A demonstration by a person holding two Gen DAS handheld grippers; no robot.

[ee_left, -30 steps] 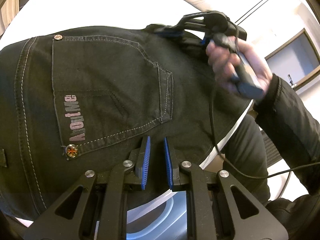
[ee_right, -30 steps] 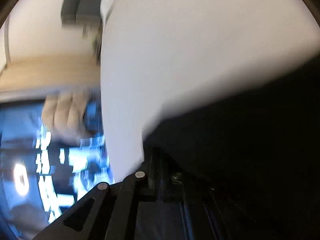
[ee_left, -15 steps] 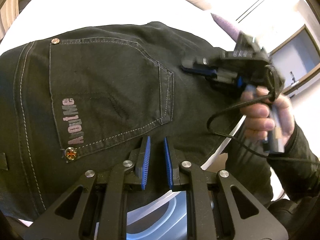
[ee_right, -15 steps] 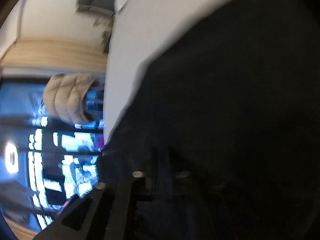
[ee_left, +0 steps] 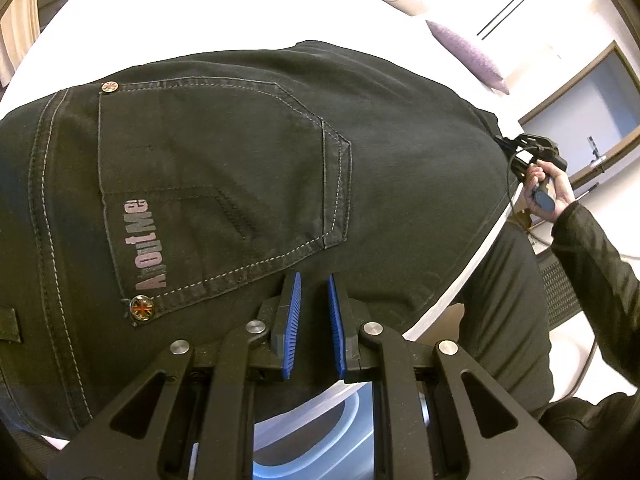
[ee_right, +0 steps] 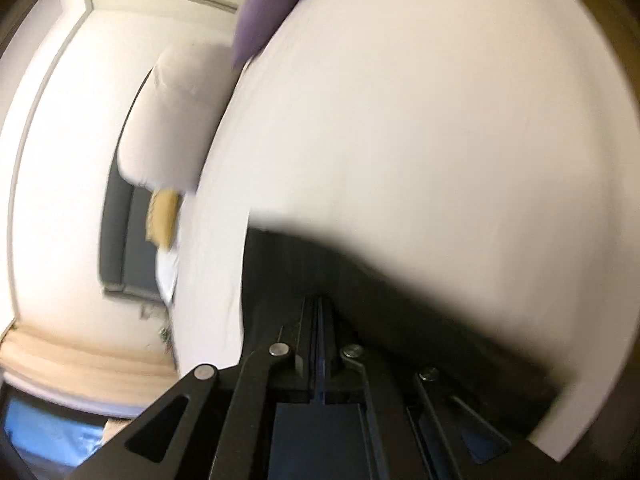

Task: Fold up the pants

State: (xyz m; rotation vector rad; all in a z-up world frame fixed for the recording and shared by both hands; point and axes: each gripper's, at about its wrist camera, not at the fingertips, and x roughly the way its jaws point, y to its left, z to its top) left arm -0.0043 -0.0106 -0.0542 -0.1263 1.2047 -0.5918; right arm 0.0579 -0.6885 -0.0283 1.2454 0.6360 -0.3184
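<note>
Black denim pants [ee_left: 248,168] lie on white bedding [ee_left: 192,12]; left hand-held gripper [ee_left: 314,304] gapes, right hand-held gripper [ee_right: 319,312] pressed together.

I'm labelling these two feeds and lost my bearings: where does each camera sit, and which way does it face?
Left wrist: behind the open left claw, over the black pants' back pocket; the person's right hand shows.
Right wrist: behind the shut right claw, at the pants' edge, facing across the bed.
Shared: pants, white bed, purple pillow.
</note>
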